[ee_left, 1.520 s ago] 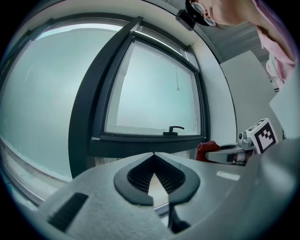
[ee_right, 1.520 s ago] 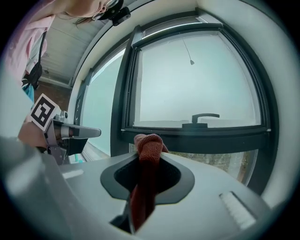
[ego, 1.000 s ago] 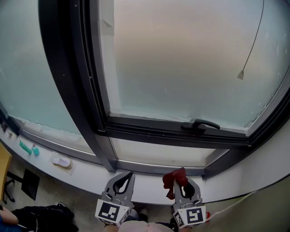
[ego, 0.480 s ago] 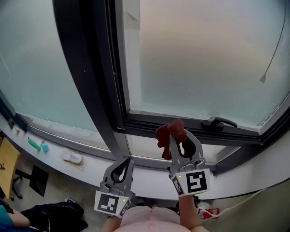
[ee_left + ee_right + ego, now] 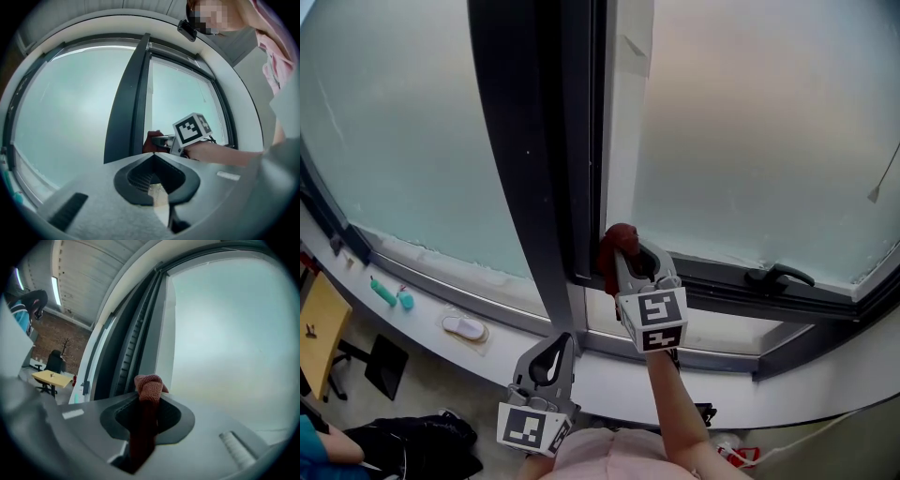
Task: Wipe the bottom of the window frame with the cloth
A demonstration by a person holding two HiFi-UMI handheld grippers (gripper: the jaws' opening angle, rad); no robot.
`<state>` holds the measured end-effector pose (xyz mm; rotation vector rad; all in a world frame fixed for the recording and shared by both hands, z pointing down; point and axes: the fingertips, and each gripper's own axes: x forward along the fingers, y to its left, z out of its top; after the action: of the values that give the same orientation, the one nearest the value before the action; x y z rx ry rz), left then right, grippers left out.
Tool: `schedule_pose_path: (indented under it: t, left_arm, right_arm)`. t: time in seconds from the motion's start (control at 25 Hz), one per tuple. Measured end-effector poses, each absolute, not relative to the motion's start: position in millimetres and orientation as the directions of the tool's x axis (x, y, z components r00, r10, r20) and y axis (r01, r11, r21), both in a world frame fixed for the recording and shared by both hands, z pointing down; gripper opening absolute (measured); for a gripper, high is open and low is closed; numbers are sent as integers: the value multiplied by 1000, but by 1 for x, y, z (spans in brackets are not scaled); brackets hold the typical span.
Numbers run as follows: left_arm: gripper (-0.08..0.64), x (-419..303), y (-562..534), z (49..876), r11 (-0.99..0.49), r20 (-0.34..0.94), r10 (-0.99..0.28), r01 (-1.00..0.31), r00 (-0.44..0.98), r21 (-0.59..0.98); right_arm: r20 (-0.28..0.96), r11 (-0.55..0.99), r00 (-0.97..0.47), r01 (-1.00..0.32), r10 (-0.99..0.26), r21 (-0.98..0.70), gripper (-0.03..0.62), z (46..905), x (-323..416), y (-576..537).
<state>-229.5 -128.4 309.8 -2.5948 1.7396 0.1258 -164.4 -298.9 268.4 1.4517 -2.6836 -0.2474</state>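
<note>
At the far left edge a corner of a yellow table top (image 5: pixel 317 330) shows below the curved white window sill (image 5: pixel 609 380), and on that sill lie two small teal objects (image 5: pixel 382 293) side by side and one white oval object (image 5: pixel 464 328), apart from them (too small to say what any of the three is). Above them is the left of two frosted glass panes (image 5: pixel 403 141), bounded on its right by a broad dark grey upright frame post (image 5: pixel 520 159). Below the post, over the sill, hangs the left gripper (image 5: pixel 565 337), a grey two-jaw tool with a white cube carrying black square markers; in the left gripper view (image 5: pixel 153 154) its fingertips meet with nothing between them. Just right of the post, the right gripper (image 5: pixel 633 258), with a marker cube of its own, is raised on a bare forearm (image 5: pixel 675 403), and its jaws are clamped on one dark red knitted cloth (image 5: pixel 612 246), whose bunched end sticks out past the tips (image 5: pixel 149 385). The cloth sits at the lower left corner of the second frosted pane (image 5: pixel 769 131), where the post meets the dark bottom rail of the window frame (image 5: pixel 722 279); whether it presses on the rail I cannot tell. Further right, one black lever handle (image 5: pixel 778 277) sits on that rail, and one thin cord (image 5: pixel 875 193) hangs before the glass.
</note>
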Motion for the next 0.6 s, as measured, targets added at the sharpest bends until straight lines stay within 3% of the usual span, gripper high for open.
schedule_pose_path:
  t: [0.4, 0.6]
  left_arm:
    - [-2, -232, -146, 309, -411, -80, -910, -911, 407, 35]
    - [-2, -229, -153, 309, -433, -77, -900, -901, 429, 37]
  right_arm:
    - [244, 510, -448, -755, -860, 413, 67, 305, -189, -326]
    - [305, 539, -447, -739, -841, 403, 66, 311, -191, -327]
